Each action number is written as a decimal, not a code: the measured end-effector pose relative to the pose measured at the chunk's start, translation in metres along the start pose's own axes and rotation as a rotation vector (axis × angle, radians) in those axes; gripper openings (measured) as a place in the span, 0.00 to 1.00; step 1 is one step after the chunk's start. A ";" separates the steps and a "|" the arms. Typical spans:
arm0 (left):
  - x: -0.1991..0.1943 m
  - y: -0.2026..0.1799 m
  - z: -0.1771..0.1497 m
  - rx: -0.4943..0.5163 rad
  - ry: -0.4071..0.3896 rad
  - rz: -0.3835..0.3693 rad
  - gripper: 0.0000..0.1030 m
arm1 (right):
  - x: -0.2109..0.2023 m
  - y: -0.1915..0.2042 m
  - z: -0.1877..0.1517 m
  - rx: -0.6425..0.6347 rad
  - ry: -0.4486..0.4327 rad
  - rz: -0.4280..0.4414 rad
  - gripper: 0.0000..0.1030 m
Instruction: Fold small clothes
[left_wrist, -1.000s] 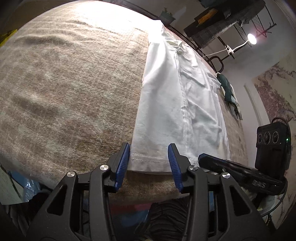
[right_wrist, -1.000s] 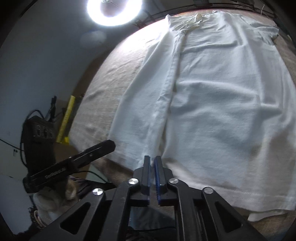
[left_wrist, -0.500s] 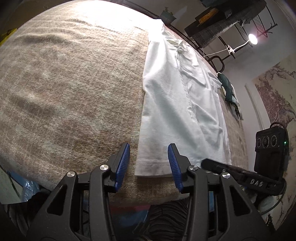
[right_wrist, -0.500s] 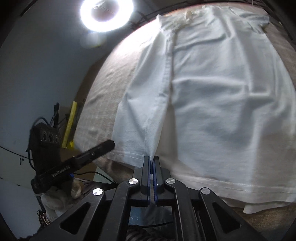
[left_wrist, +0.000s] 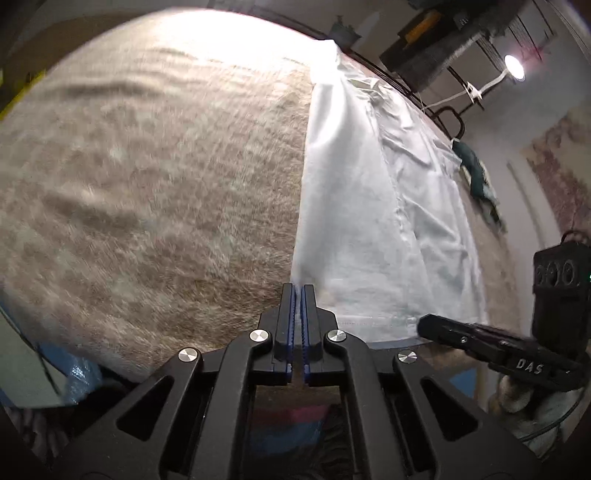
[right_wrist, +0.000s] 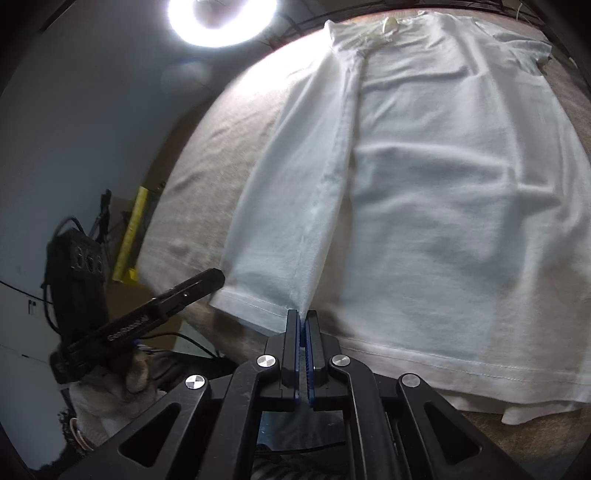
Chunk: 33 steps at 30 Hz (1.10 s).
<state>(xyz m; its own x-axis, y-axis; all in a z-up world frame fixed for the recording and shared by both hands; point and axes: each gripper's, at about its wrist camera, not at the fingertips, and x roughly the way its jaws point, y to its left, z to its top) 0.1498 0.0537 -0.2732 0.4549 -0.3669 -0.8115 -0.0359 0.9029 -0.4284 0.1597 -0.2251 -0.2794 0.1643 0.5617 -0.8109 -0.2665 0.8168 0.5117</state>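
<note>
A white shirt (left_wrist: 369, 206) lies lengthwise on the brown woolly cloth (left_wrist: 155, 192), collar at the far end, its left side folded over the body. My left gripper (left_wrist: 297, 291) is shut on the near left corner of the shirt's hem. In the right wrist view the same shirt (right_wrist: 436, 192) spreads wide, with the folded flap (right_wrist: 291, 206) on its left. My right gripper (right_wrist: 302, 317) is shut on the hem at the flap's inner edge. The other gripper shows as a black bar in each view (left_wrist: 491, 347) (right_wrist: 162, 310).
A black speaker box (left_wrist: 561, 280) stands off the table's right side. A dark green garment (left_wrist: 476, 173) lies at the far right edge. A ring light (right_wrist: 221, 18) shines beyond the far end. A yellow strip (right_wrist: 133, 232) lies left of the table.
My left gripper was open astride the hem and has now shut on its left corner. My right gripper stayed shut and the hem now sits in its jaws.
</note>
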 end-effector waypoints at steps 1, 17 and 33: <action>-0.003 -0.004 0.000 0.031 -0.017 0.035 0.00 | 0.000 -0.001 -0.001 -0.002 -0.003 -0.001 0.00; -0.033 -0.084 -0.021 0.258 -0.199 -0.007 0.01 | -0.109 -0.034 -0.024 -0.096 -0.294 -0.036 0.39; 0.050 -0.258 -0.071 0.627 -0.029 -0.174 0.33 | -0.219 -0.170 -0.016 0.088 -0.460 -0.126 0.41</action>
<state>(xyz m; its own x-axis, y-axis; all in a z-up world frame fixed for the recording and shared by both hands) 0.1182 -0.2139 -0.2316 0.4311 -0.5212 -0.7365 0.5628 0.7934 -0.2320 0.1537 -0.4889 -0.1937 0.5981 0.4413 -0.6690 -0.1392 0.8792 0.4556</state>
